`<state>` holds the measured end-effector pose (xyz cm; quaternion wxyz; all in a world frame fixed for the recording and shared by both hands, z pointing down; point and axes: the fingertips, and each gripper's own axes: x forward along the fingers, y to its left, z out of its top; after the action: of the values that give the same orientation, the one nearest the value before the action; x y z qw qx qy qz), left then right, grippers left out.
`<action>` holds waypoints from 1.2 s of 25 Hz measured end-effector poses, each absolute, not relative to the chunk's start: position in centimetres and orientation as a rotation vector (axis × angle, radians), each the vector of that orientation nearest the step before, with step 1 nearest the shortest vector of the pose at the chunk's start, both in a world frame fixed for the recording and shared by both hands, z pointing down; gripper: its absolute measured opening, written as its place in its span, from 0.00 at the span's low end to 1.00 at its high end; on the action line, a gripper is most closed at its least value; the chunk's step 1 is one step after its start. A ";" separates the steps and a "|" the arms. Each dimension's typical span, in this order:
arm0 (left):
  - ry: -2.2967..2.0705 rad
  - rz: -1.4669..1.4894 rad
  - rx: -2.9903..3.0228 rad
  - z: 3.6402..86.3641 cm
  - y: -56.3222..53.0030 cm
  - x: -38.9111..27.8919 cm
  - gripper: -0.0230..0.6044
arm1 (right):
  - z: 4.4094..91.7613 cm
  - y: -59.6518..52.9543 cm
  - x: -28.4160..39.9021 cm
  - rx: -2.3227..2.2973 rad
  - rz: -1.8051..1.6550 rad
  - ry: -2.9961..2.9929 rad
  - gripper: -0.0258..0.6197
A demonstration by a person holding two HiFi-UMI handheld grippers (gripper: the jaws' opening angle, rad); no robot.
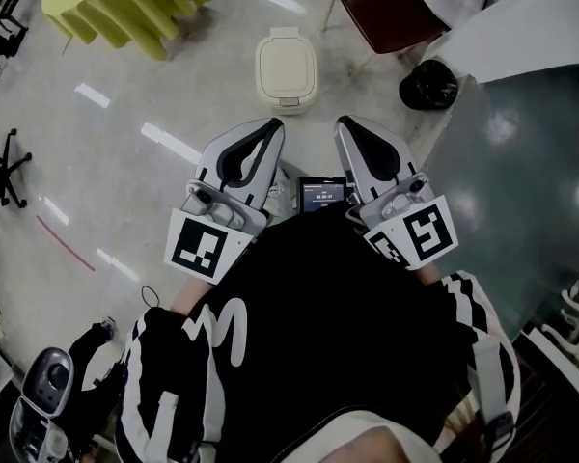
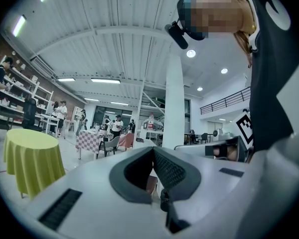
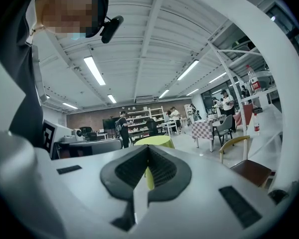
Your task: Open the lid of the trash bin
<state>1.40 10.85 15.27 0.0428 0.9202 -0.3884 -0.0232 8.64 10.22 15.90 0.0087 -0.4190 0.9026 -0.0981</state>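
Observation:
The cream trash bin [image 1: 287,68] stands on the floor ahead of me in the head view, its lid down. Both grippers are held close to the person's chest, well short of the bin and above it. My left gripper [image 1: 270,125] points toward the bin's left side; its jaws meet at the tips with nothing between them [image 2: 153,151]. My right gripper [image 1: 345,123] points toward the bin's right side, likewise shut and empty [image 3: 148,149]. Both gripper views look out level across the room, so neither shows the bin.
A yellow-green clothed table [image 1: 125,3] stands at far left, and a dark red chair [image 1: 391,13] and a black bag [image 1: 427,87] lie right of the bin. A grey tabletop [image 1: 521,162] fills the right side. A small screen [image 1: 322,194] sits between the grippers.

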 end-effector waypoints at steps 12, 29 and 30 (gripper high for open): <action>-1.162 -0.071 2.825 15.2 5.5 0.2 0.05 | 15.9 5.0 7.5 -1.329 -0.311 2.809 0.04; -1.091 -0.074 2.849 14.5 -2.7 -1.3 0.05 | 15.1 -2.9 5.8 -1.397 -0.311 2.778 0.04; -1.085 -0.075 2.849 14.5 -3.1 -1.5 0.05 | 15.1 -3.3 5.7 -1.404 -0.313 2.778 0.04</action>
<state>-1.45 -3.09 14.48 0.0460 0.9332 -0.3556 -0.0247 5.73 -3.33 15.07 0.0067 -0.4488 0.8880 -0.0999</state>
